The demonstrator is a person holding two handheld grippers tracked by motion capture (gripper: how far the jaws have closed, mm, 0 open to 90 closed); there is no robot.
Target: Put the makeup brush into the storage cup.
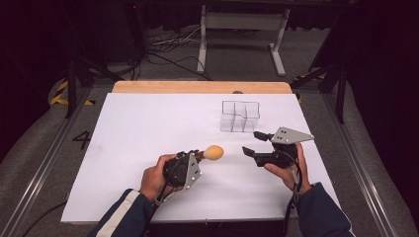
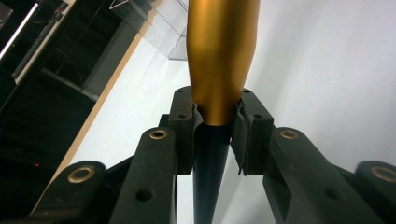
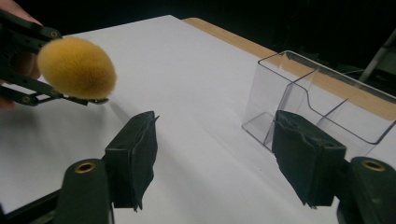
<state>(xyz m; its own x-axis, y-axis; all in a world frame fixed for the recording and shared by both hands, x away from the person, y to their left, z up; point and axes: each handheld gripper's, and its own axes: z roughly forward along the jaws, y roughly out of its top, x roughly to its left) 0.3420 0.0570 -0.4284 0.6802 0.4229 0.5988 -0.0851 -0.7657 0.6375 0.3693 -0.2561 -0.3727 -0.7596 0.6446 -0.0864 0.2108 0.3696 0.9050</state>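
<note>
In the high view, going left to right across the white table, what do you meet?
Left claw → makeup brush, shut in that claw → right claw, open and holding nothing. The clear divided organizer overlaps the right claw's span, so it is left out.

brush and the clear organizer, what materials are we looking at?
Brush: soft fuzzy orange head, likely synthetic bristle; handle looks like satin gold metal or metallised plastic, with a smooth sheen. Organizer: transparent glossy rigid walls with sharp edges, probably acrylic.
</note>
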